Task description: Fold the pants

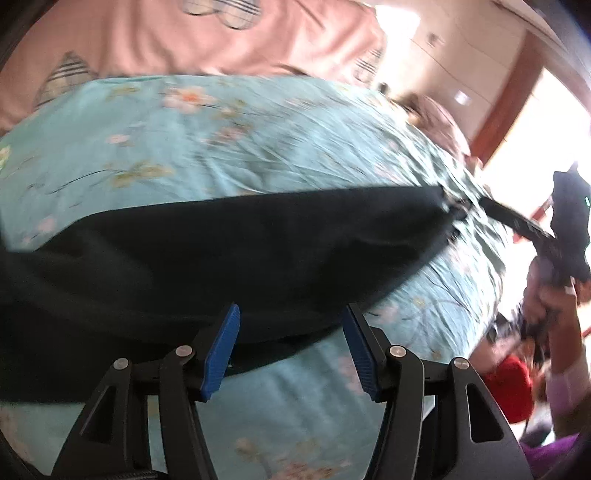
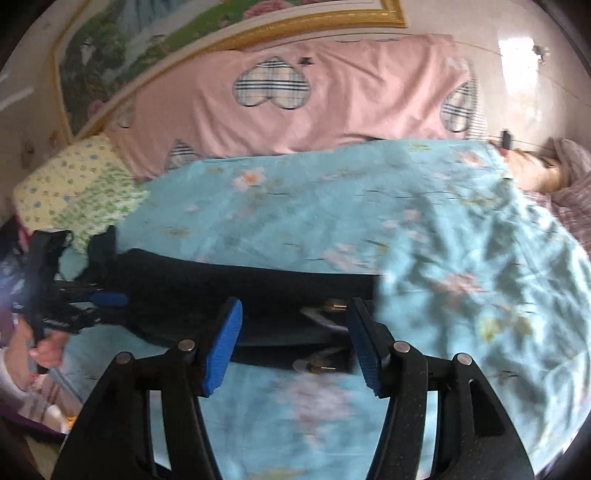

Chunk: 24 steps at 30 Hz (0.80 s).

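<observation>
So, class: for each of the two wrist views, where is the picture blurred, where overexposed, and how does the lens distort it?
Left wrist view: the bedspread is motion-smeared, the doorway at right is blown out white, and the black pants bulge with the fisheye. Right wrist view: the bedspread and pants are smeared too, while the picture frame bends along the rim; lighting is even.

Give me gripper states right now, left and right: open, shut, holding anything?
Left gripper: open, holding nothing; the black pants lie beyond its pads.
Right gripper: open, holding nothing; pants on the bedspread ahead.
</observation>
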{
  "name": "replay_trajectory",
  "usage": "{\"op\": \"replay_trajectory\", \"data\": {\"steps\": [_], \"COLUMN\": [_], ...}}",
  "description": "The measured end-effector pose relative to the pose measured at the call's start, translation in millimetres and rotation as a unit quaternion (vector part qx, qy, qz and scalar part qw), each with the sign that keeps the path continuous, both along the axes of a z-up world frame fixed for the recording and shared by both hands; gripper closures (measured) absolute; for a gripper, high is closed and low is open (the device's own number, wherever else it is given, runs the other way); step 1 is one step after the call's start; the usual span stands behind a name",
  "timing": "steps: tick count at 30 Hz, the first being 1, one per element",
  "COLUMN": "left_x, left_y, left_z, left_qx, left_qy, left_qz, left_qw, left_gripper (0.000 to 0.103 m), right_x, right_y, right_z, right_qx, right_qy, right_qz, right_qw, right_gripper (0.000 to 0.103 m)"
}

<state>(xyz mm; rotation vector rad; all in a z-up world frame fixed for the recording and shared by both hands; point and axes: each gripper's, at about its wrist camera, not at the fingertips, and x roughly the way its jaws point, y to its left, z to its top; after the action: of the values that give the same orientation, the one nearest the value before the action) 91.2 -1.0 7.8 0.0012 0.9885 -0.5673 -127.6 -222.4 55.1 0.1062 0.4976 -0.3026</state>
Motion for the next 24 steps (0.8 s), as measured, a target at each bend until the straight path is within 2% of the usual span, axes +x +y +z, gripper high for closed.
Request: {"op": "replay_trajectory", "data": {"steps": [6,12,16,19,24], "left_x": [4,20,37,59,103], "left_y": [52,112,145,166,191], "left_z": [9,22,34,43,37], "left_qx": [0.001,0.018,0.024,0.045,0.08], "left_qy": [-0.003,-0.006,-0.006,-0.003,0.034], "left_qz": [0.099,0.203,0.244,0.275,0.308], "left_qw": [0.9951,0.979,0.9696,0.9603,0.9474], "left_gripper": [0.042,0.037,0.031,0.029,0.029], "right_x": [40,78,99,116,148], "right_y": [36,75,97,113,139], "right_z": [-13,-30,-37,-42,-48], "right_qx": [0.027,0.047,0.052,0.053,0.051], "right_qy": [0.002,0.016,0.026,0.036,0.053], "right_qz": [0.061,0.123,0.155,0.18,0.215], "right_qw": [0.998,0.991,0.986,0.981,0.974], "right_gripper": [0.043,0.043,0.043,0.043,0.043]}}
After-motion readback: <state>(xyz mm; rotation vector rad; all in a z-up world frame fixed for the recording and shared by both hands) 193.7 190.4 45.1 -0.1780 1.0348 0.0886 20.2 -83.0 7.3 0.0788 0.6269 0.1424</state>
